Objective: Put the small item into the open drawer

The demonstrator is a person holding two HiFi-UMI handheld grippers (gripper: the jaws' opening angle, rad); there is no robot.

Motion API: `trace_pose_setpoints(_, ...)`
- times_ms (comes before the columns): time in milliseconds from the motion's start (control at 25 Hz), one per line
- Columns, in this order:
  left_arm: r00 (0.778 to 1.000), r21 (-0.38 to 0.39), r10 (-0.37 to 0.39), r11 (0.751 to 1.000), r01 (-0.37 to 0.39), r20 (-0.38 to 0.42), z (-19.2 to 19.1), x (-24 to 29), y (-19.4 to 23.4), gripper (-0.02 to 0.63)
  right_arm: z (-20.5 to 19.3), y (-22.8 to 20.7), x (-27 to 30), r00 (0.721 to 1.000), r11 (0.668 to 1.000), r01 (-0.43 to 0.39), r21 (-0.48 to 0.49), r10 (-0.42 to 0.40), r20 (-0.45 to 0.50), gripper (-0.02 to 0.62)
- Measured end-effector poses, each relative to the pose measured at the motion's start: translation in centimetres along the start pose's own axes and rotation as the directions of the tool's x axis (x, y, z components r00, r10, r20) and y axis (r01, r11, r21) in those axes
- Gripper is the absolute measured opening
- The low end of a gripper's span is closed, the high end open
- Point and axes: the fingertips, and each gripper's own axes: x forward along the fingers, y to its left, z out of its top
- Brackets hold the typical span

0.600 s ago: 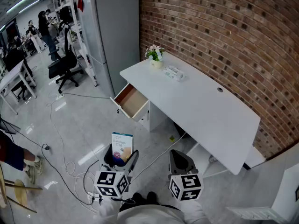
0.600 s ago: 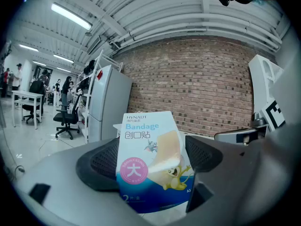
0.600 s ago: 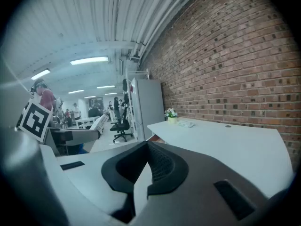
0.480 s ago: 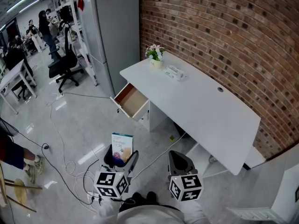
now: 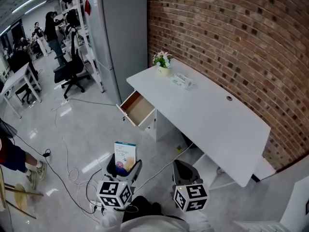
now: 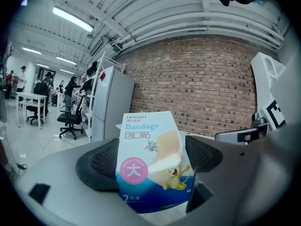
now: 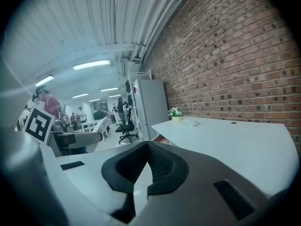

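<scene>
A white-and-blue bandage box (image 6: 149, 161) stands upright between the black pads of my left gripper (image 6: 150, 160), which is shut on it. In the head view the box (image 5: 125, 157) sticks up from the left gripper (image 5: 123, 169) at the bottom, over the floor. My right gripper (image 5: 182, 170) hangs beside it with nothing held; its pads (image 7: 160, 166) meet, so it is shut. The open drawer (image 5: 138, 109) juts out from the left end of the white desk (image 5: 203, 112), well ahead of both grippers.
A small flower pot (image 5: 162, 62) and a flat packet (image 5: 182, 80) sit on the desk's far end. A grey cabinet (image 5: 120, 37) stands left of the desk, a brick wall (image 5: 231, 42) behind it. Cables (image 5: 63, 144) cross the floor; office chairs (image 5: 70, 69) and people stand far left.
The view has shifted slightly; desk and drawer sit a little lower and to the right in frame. Both grippers keep their places, and the box stays in the left one.
</scene>
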Motion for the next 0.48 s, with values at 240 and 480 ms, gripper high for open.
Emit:
trace_pose_setpoints(240,1.0,0.012,0.022,1.0,-0.022,-0.017,-0.3,0.3,0.7,0.445,-0.2,0.5,1.0,1.0,1.0,-0.026,0.005,0.026,-0.012,0.026)
trace_pose_setpoints(480,0.999,0.014,0.031,0.999,-0.03,-0.027,-0.3,2.0,2.5,0.445,-0.1,0.7,3.7,0.999,0.999,-0.039,0.01,0.039,-0.03,0.026)
